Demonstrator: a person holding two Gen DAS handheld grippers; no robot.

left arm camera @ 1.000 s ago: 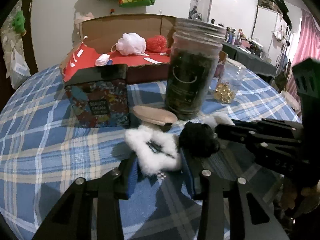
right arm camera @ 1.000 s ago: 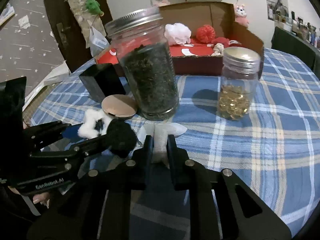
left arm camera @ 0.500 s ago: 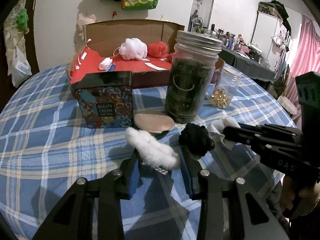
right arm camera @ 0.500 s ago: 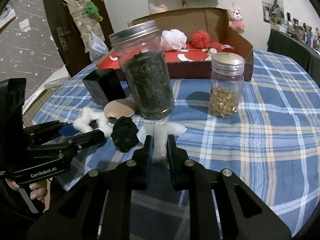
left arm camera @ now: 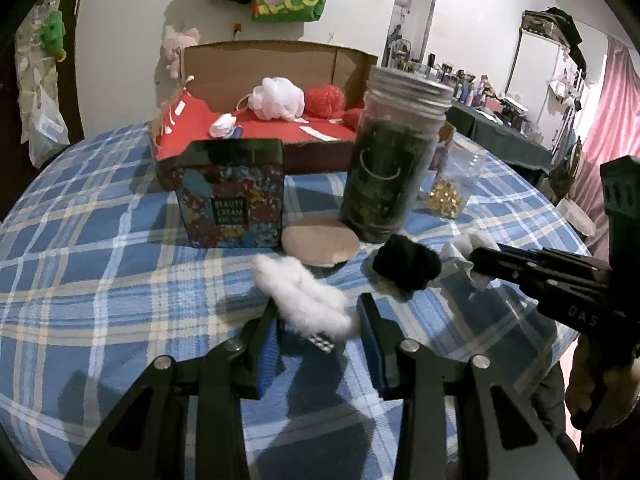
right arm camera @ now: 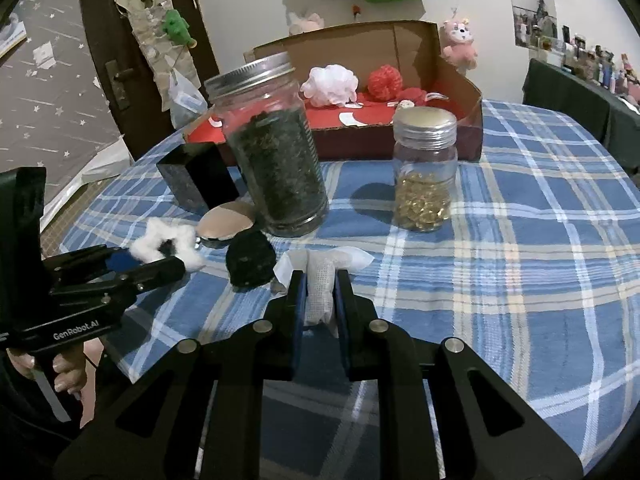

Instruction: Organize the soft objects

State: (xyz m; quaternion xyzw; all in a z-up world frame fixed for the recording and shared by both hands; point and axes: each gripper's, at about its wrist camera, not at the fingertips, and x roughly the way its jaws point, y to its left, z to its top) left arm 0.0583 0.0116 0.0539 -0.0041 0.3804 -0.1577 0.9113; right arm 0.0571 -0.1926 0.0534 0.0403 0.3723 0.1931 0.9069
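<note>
At the far left of the right wrist view the left gripper reaches in from the side, its fingers closed partway on a fluffy white scrunchie with a dark middle; the left wrist view shows the same scrunchie lying slantwise between the blue pads, the left pad touching it while a small gap shows at the right pad, so it sits pinched at one end rather than squeezed flat. Whether it is lifted off the blue plaid tabletop or still rests on it cannot be told. Behind it stands a dark patterned tin lettered "Beauty Cream", and just beside that lies a flat beige round pad, touching the foot of a tall glass jar of dark dried leaves with a metal screw lid. In front of that jar sits a black pom-pom, resting on the tabletop between the two grippers and held by neither. Just to its right, the right gripper has its fingers shut tight on a white gauze cloth, the cloth bunched upright between the pads with loose corners spreading out ahead of the tips. Further right stands a smaller jar of golden beads, well apart from the cloth. At the back, an open cardboard box with a red lining holds a white mesh pouf and a red pouf side by side.
</note>
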